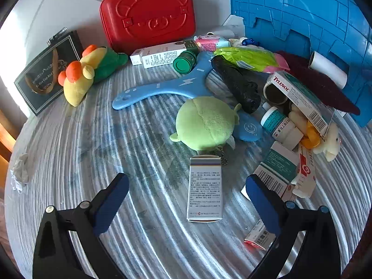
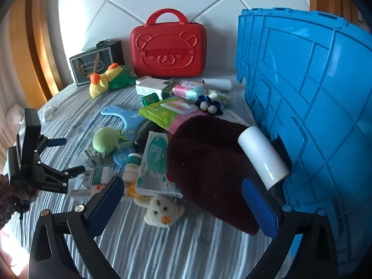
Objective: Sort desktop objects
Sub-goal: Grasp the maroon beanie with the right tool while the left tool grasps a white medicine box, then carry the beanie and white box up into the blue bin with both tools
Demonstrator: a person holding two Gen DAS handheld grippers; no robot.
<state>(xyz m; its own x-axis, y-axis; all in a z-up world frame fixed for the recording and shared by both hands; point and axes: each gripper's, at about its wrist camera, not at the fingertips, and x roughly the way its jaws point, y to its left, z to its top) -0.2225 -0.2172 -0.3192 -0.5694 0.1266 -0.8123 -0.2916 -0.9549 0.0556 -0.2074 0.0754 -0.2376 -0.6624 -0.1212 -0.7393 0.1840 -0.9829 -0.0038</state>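
Sorting barely begun, clutter piled on bench.
We hold left gripper [image 1: 187,200] and right gripper [image 2: 182,200] released, left framing medicine box [image 1: 204,188] for pickup.

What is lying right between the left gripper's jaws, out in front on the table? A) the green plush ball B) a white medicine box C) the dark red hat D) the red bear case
B: the medicine box lies flat on the striped cloth between the open jaws of the left gripper, nearer than the green plush, while the red case stands far at the back.
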